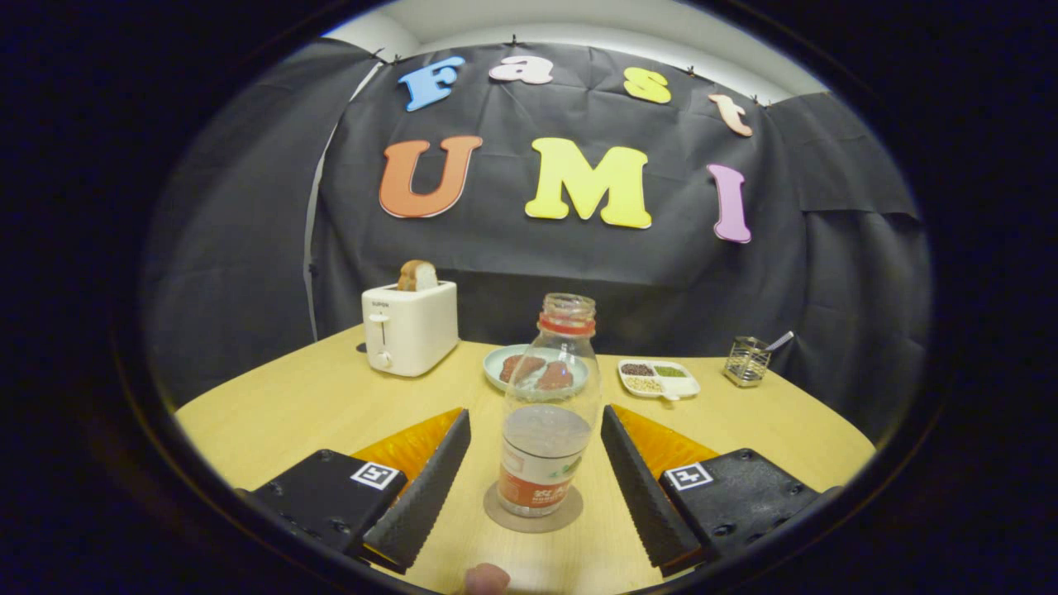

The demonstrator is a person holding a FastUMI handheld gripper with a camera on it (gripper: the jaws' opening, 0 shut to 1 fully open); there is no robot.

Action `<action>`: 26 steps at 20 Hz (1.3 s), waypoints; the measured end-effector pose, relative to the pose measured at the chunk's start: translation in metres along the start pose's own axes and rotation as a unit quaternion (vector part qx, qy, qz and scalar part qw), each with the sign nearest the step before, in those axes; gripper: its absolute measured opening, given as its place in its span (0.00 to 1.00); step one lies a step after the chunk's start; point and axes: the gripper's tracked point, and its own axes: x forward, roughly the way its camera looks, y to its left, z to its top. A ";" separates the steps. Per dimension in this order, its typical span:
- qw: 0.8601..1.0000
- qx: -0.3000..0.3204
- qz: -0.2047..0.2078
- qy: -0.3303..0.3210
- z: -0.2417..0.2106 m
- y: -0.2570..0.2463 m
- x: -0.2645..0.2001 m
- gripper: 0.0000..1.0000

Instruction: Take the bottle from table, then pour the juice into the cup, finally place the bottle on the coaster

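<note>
A clear plastic bottle without a cap, with a red neck ring and a red and white label, stands upright on a round coaster on the wooden table. It holds a little clear liquid. My gripper is open, one finger on each side of the bottle, and both fingers stand apart from it. A small rounded pinkish thing shows at the near table edge below the coaster; I cannot tell what it is.
Beyond the bottle sits a pale plate with reddish-brown food. A white toaster with a bread slice stands at the back left. To the right are a divided white dish of grains and a small wire holder with a utensil.
</note>
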 end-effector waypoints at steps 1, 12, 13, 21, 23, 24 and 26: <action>1.000 0.003 -0.001 -0.002 0.005 -0.001 -0.008 1.00; 0.996 0.036 0.001 -0.077 0.131 0.000 -0.201 1.00; 0.997 0.029 0.005 -0.078 0.134 0.002 -0.219 1.00; 0.992 0.047 0.046 -0.103 0.158 0.019 -0.317 1.00; 0.993 0.041 0.044 -0.105 0.161 0.019 -0.332 1.00; 0.993 0.042 0.041 -0.105 0.162 0.019 -0.339 1.00; 0.992 0.045 0.043 -0.111 0.169 0.024 -0.349 1.00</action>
